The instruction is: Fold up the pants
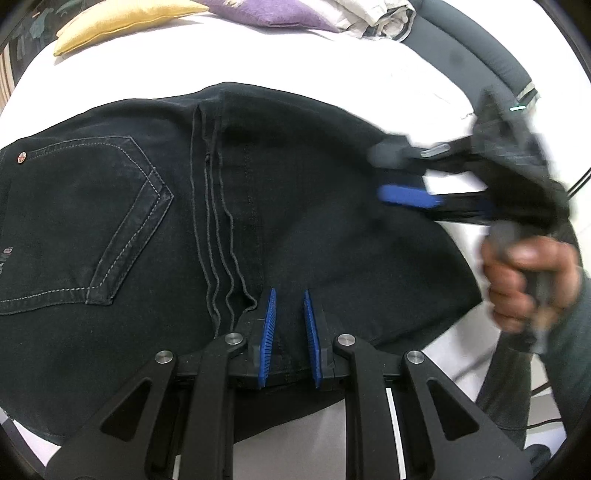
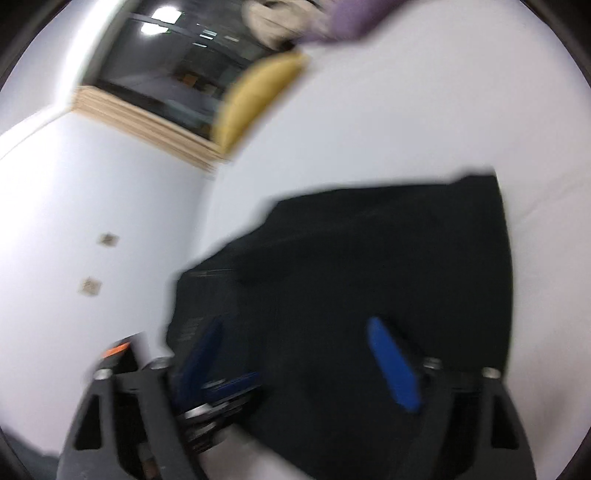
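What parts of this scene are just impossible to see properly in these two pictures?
- Pants: the legs' far ends run off the left wrist view's lower left edge.
- Right gripper: motion-smeared in both views, so whether it touches cloth is unclear.
- Logo patch: cut by the left edge, unreadable.
- Left gripper: it hides the fabric it pinches.

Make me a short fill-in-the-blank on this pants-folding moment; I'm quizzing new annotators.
1. The left gripper is shut on the ____ pants.
2. The right gripper has its jaws ____.
3. Beside the purple cushion lies a ____ one.
4. The pants lie on a ____ sheet.

Missing words: black; open; yellow; white
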The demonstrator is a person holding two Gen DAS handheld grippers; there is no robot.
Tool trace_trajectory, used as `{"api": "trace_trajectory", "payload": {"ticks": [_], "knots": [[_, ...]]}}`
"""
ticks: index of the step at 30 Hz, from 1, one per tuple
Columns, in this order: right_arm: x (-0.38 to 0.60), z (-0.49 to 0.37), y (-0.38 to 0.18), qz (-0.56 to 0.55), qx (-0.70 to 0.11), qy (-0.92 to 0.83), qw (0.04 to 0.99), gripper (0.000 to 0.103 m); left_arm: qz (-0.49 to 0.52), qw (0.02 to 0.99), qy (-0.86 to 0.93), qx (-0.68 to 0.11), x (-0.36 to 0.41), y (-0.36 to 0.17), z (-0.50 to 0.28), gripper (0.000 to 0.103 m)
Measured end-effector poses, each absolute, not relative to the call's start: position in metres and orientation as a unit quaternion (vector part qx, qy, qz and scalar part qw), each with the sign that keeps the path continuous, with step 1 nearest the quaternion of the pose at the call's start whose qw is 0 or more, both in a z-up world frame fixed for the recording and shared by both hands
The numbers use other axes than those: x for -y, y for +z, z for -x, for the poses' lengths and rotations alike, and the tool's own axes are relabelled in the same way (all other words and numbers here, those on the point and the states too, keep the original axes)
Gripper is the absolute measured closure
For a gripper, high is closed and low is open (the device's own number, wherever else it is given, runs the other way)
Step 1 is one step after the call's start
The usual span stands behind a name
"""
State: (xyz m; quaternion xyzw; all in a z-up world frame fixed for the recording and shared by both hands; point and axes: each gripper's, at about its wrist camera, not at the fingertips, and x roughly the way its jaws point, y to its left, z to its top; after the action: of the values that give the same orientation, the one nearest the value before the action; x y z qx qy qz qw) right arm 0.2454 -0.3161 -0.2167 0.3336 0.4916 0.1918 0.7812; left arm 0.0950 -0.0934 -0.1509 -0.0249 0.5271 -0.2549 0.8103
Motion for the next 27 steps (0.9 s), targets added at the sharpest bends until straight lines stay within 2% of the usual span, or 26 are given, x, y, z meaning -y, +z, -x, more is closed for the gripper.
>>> {"api": "trace_trajectory", "payload": {"ticks": [5,9,12,13,16,17,22,27], "knots": [[0.334,-0.229,-0.189,-0.39,-0.432,0.151,0.799,0.028,0.076,0.822,-0.244,-0.509,0.06,-0.131,-0.082,0.087],[0.333,-0.187,-0.168,-0.424,-0.371,0.183,0.806,0.027,0.155,0.845,-0.212,-0.466,-0.006,-0.107,-0.059,0.087],[0.33,-0.168,-0.174,-0.42,-0.38,0.201,0.799,0.027,0.205,0.857,-0.161,-0.444,-0.063,-0.101,-0.044,0.084],[0.322,-0.166,-0.18,-0.419,-0.39,0.202,0.795,0.027,0.229,0.861,-0.143,-0.432,-0.088,-0.101,-0.038,0.076],[0.322,-0.163,-0.185,-0.427,-0.403,0.201,0.785,0.027,0.294,0.868,-0.081,-0.392,-0.15,-0.105,-0.021,0.02],[0.318,-0.164,-0.186,-0.425,-0.403,0.203,0.785,0.027,0.32,0.866,-0.063,-0.378,-0.167,-0.108,-0.015,0.017],[0.302,-0.169,-0.176,-0.409,-0.407,0.208,0.79,0.027,0.433,0.835,-0.04,-0.336,-0.226,-0.129,-0.005,0.017],[0.288,-0.17,-0.171,-0.398,-0.411,0.212,0.792,0.027,0.471,0.802,-0.075,-0.359,-0.235,-0.164,-0.033,0.017]]}}
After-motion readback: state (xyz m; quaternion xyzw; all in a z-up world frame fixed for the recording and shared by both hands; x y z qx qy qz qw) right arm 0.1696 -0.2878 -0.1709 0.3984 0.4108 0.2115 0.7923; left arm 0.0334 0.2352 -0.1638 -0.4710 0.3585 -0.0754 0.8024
